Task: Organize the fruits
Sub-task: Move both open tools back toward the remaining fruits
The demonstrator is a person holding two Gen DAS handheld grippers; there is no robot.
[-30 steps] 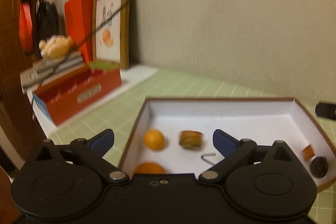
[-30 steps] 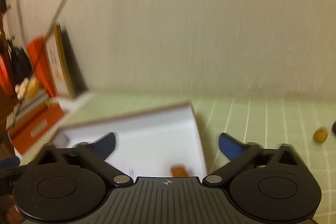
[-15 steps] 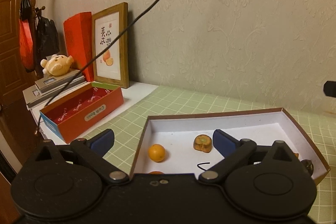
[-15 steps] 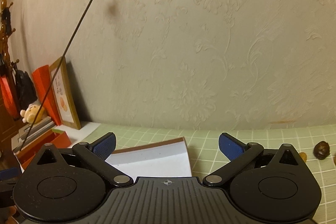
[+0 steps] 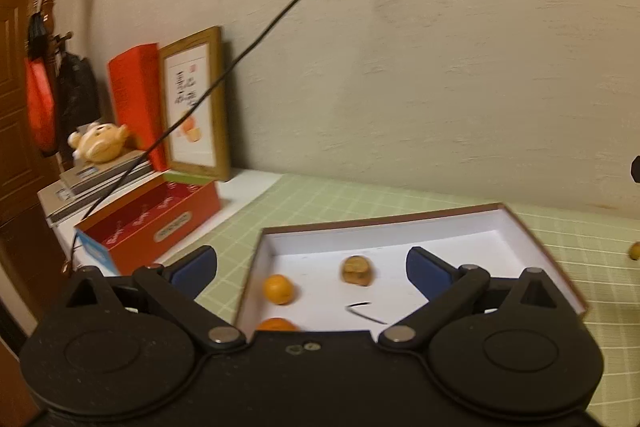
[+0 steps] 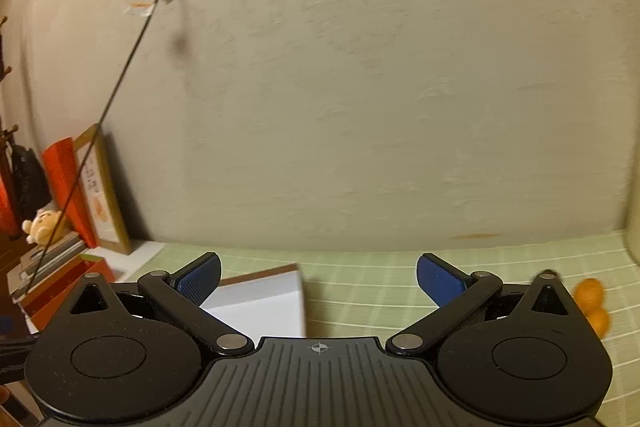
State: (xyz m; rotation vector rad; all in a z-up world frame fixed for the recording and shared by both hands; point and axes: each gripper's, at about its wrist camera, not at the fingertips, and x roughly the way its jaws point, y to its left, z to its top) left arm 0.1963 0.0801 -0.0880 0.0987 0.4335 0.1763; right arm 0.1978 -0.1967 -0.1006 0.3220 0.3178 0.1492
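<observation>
**A:** so where's the fruit sitting?

**B:** mostly in the white box [image 5: 532, 247] on the green checked tablecloth [image 5: 320, 199]. There's a small orange [image 5: 279, 289] near its left wall, a second orange [image 5: 276, 325] peeking out right at the near edge, and a brownish fruit [image 5: 357, 270] a bit further in. Two more orange fruits [image 6: 594, 305] lie on the cloth off to the right, well apart from the box, kinda blurry.

**A:** and the grippers?

**B:** left gripper [image 5: 312, 263] hangs over the box's near end, jaws spread wide, nothing in them. Right gripper [image 6: 319, 277] is also spread wide and empty, pointing at the wall, with the box corner under its left finger.
</observation>
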